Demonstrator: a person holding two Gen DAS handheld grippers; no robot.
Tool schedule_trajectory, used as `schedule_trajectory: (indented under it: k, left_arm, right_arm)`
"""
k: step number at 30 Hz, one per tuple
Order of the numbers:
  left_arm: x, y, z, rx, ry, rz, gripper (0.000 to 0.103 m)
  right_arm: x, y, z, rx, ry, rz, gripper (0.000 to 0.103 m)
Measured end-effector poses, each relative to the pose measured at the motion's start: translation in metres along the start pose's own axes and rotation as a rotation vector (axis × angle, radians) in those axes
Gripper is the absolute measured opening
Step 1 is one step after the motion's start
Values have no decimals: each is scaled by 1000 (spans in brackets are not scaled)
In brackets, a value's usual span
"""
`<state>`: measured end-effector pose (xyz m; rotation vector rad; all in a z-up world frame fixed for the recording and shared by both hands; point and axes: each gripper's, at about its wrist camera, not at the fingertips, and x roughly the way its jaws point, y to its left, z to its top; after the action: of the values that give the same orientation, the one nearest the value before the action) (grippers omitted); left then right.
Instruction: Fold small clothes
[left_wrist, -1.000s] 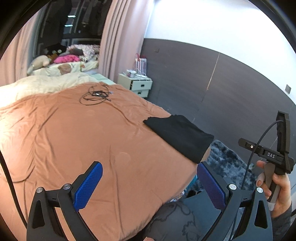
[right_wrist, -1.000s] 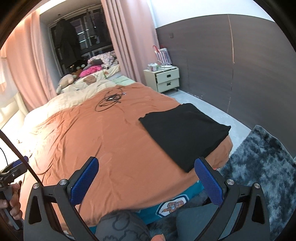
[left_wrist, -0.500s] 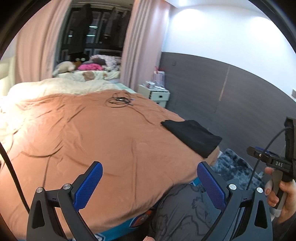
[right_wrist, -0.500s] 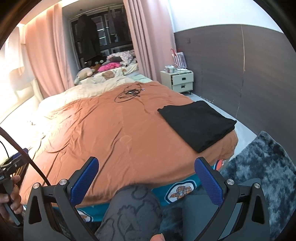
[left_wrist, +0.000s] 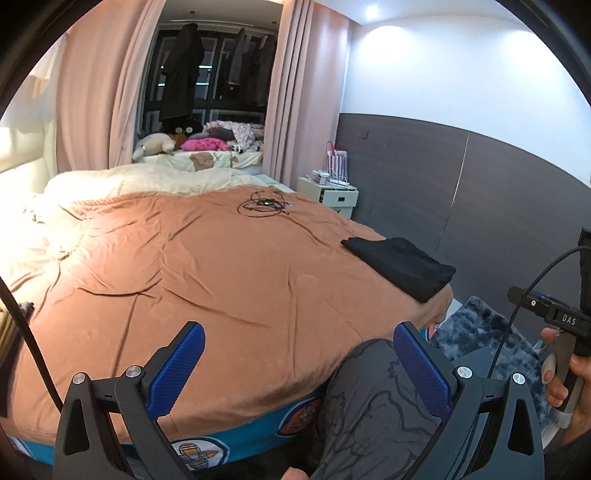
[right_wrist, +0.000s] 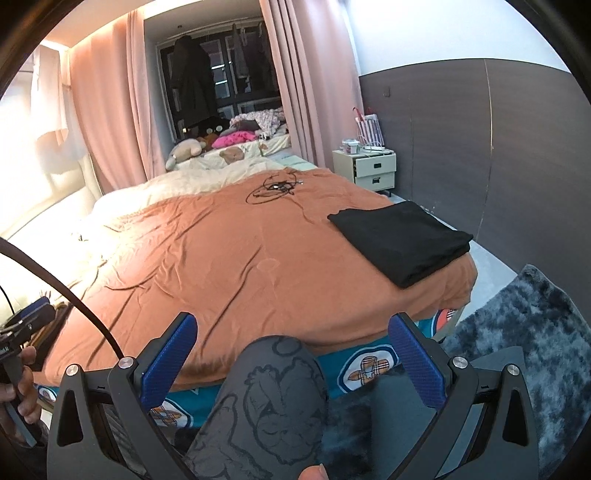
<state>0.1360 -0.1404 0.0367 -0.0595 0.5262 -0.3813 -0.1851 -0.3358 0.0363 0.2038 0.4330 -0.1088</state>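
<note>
Folded black garment (right_wrist: 400, 240) lies on orange bedspread (right_wrist: 229, 266), near tangled cable (right_wrist: 275, 188).

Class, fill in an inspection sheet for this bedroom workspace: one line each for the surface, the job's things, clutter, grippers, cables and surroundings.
Surface: orange bedspread, wrinkled, covering the bed.
Job's things: black garment, folded flat near the bed's right corner; no other clothes laid out to fold.
Clutter: plush toys and pink cloth piled beyond the bed's far end.
Grippers: left gripper and right gripper both open, empty, held off the bed's near edge.
Cables: tangled black cable on the far bedspread; each gripper trails a black lead.
Surroundings: pink curtains, cream nightstand, dark wall panelling, grey rug.
</note>
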Motion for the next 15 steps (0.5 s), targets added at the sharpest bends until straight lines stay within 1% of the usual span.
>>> schedule_trajectory:
  k: [4, 15]
  left_arm:
    - [-5, -6, 2, 21, -8, 3, 103]
    - [-12, -5, -1, 4, -17, 22, 103]
  right_arm:
    - [-2, 4, -6, 0, 3, -2, 103]
    - [-1, 17, -18, 22, 12, 0, 103]
